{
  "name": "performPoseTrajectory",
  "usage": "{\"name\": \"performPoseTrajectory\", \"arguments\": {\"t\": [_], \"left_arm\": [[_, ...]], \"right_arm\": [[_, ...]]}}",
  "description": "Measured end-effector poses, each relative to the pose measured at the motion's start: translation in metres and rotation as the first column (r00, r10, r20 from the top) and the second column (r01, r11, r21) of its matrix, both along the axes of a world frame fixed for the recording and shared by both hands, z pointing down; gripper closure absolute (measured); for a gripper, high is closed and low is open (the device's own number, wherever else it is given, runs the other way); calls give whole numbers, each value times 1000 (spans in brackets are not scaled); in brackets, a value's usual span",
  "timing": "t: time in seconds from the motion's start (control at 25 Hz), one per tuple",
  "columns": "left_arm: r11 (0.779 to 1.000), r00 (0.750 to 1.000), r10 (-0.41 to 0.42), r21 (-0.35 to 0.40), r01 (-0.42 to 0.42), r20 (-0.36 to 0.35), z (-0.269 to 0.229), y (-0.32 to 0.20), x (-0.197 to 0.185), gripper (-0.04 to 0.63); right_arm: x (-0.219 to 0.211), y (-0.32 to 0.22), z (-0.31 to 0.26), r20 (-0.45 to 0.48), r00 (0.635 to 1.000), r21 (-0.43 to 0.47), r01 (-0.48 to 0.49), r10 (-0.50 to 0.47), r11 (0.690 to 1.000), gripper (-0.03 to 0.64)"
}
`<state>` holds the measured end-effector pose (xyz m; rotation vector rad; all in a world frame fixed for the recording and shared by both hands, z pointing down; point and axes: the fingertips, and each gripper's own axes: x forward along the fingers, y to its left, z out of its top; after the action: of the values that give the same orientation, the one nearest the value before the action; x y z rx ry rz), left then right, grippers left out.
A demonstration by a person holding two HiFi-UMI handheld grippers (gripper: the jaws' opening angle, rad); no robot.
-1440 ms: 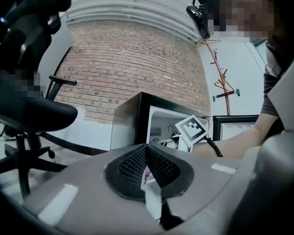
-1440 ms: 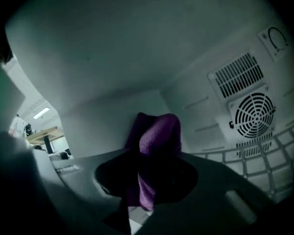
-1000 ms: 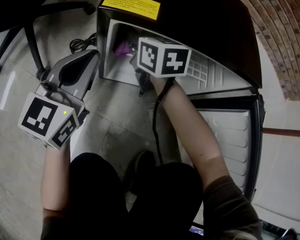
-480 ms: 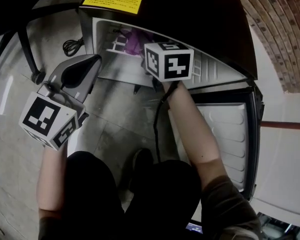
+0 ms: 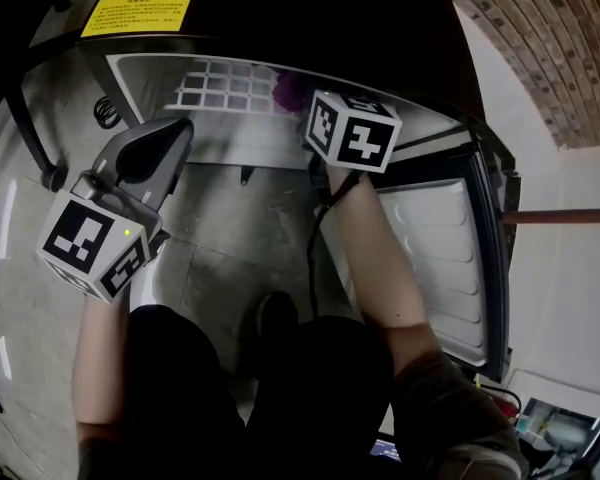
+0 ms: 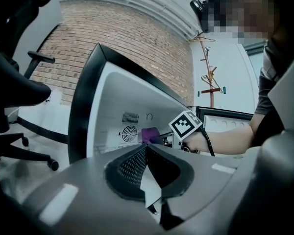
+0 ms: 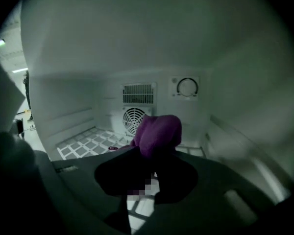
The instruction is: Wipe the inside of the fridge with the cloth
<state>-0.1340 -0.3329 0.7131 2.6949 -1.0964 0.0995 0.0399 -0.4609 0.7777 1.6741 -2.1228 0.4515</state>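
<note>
The small black fridge stands open on the floor, its white inside facing me. My right gripper reaches into it and is shut on a bunched purple cloth. In the right gripper view the cloth sticks up from the right gripper, in front of the back wall's round fan grille. My left gripper hangs outside the fridge at its left front, shut and holding nothing. The left gripper looks across at the cloth and the right hand.
A wire shelf lies in the fridge's left part, and a round dial sits on the back wall. The open door swings out at the right. A chair base and a coiled cable lie left of the fridge.
My right gripper has carried the cloth to the right and deeper into the fridge. My head has moved, so more of the shelf shows. The left gripper has barely moved.
</note>
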Motion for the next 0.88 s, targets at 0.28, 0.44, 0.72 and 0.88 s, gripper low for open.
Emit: {"name": "performPoseTrajectory", "arguments": {"t": [0.28, 0.44, 0.72, 0.88], "left_arm": [[1000, 1000, 16, 1, -16, 15, 4, -1, 14, 578], [1000, 999, 31, 1, -31, 35, 7, -1, 21, 578], [999, 999, 34, 8, -34, 36, 4, 1, 25, 578], [999, 998, 47, 6, -47, 40, 6, 3, 29, 578]], "right_arm": [[49, 16, 1, -94, 984, 57, -145, 150, 988, 541], [48, 19, -5, -35, 990, 83, -132, 135, 988, 540], [42, 20, -66, 196, 971, 301, -194, 138, 934, 540], [60, 22, -67, 271, 937, 281, -295, 219, 913, 541]]}}
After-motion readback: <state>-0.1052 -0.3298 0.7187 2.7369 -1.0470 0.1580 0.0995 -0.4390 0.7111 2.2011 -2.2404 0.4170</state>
